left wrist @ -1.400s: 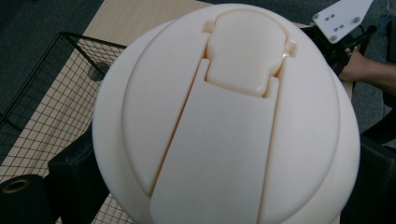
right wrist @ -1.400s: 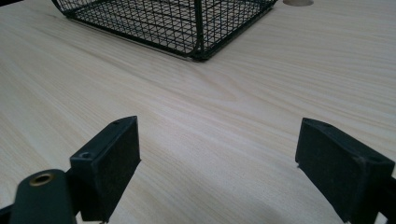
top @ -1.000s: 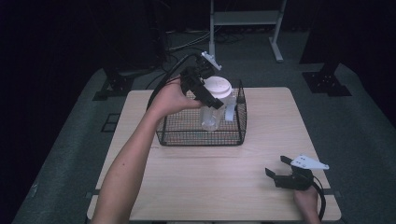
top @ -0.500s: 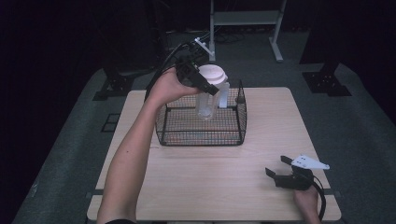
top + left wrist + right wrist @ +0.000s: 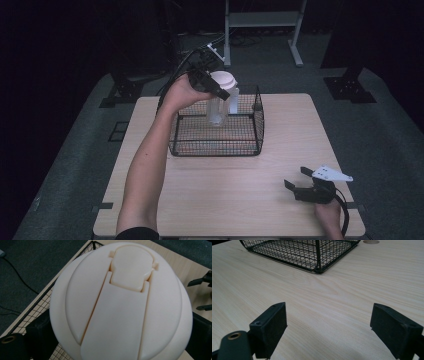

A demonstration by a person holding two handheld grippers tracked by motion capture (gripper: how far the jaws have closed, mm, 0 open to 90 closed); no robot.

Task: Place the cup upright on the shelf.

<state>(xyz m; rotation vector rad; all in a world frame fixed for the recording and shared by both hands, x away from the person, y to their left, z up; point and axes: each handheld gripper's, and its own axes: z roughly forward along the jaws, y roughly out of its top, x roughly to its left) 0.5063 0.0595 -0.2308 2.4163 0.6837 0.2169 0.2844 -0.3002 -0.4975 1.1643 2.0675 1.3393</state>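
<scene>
A clear plastic jug (image 5: 218, 107) with a round cream-white lid (image 5: 223, 79) hangs above the black wire basket (image 5: 215, 151), its base still within the basket's outline. My left gripper (image 5: 214, 86) is shut on the jug just under the lid. In the left gripper view the lid (image 5: 120, 302) is seen close up from above, with a black pad (image 5: 40, 333) at each side. My right gripper (image 5: 295, 177) rests open near the table's front right corner. Between its two fingers (image 5: 332, 327) there is only bare wood.
The basket stands at the back middle of the light wooden table (image 5: 225, 200), and its near corner (image 5: 318, 267) lies ahead of the right gripper. Dark floor, cables and a metal stand (image 5: 260, 20) lie beyond the table.
The left gripper has lifted the jug higher above the basket and shifted it slightly left. The right gripper has stayed where it was.
</scene>
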